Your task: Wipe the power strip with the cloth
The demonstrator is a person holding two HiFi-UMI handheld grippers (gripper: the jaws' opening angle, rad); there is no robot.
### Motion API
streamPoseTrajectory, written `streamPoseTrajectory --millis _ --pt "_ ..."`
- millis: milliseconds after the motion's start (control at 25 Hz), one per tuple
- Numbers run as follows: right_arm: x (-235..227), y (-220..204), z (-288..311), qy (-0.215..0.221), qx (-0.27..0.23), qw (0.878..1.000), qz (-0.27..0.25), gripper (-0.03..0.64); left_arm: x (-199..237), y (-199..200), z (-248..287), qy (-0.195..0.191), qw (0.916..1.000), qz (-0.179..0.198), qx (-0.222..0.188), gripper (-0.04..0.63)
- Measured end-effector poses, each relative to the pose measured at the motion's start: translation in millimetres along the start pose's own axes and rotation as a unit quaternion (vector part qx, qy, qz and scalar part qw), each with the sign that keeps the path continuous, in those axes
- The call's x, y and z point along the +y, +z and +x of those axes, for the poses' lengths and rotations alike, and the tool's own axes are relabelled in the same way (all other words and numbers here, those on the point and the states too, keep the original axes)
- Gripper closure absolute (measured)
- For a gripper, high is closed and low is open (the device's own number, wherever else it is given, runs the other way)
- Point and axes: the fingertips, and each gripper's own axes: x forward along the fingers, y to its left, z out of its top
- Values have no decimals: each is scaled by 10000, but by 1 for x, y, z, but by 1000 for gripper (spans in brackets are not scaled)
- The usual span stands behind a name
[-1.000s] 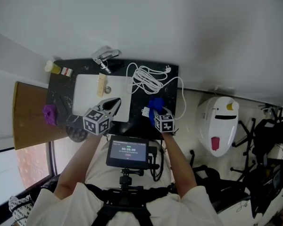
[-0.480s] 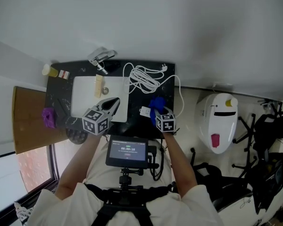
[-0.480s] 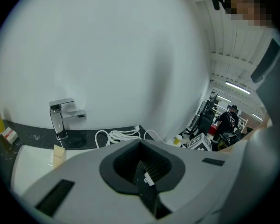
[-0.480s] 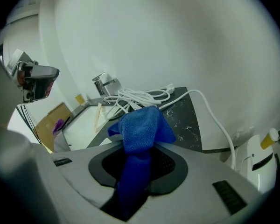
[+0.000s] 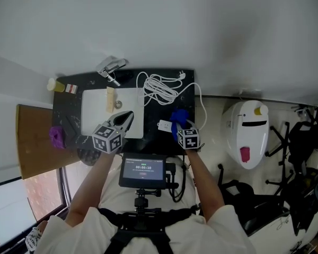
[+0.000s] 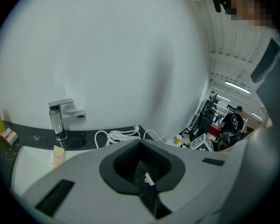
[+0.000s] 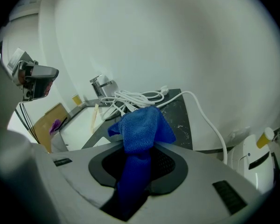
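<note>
A blue cloth (image 5: 178, 116) hangs bunched between the jaws of my right gripper (image 5: 179, 125), which is shut on it above the black counter's (image 5: 191, 89) front right part. In the right gripper view the cloth (image 7: 139, 129) covers the jaws and hides what lies straight ahead. A small white block, likely the power strip (image 5: 164, 125), lies just left of the cloth. Its white cable (image 5: 161, 89) is coiled further back. My left gripper (image 5: 127, 115) hovers over the sink's front edge, jaws shut with nothing in them (image 6: 147, 177).
A white sink (image 5: 95, 112) fills the counter's left half, with a chrome faucet (image 5: 111, 67) behind it and a beige piece (image 5: 111, 98) inside. A yellow bottle (image 5: 54, 84) and a purple thing (image 5: 56, 137) sit at the left. A white appliance (image 5: 247, 134) stands on the floor at the right.
The head view has shifted slightly. Both grippers keep their places over the counter's front, and the cloth stays in the right one.
</note>
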Motion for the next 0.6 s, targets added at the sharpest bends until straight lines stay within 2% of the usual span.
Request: streamPoseTrajectory --millis 600 --pt "-40 -13 -25 -381 -137 9990 210 520 -6 -5 1 -2 10000 -8 3 592"
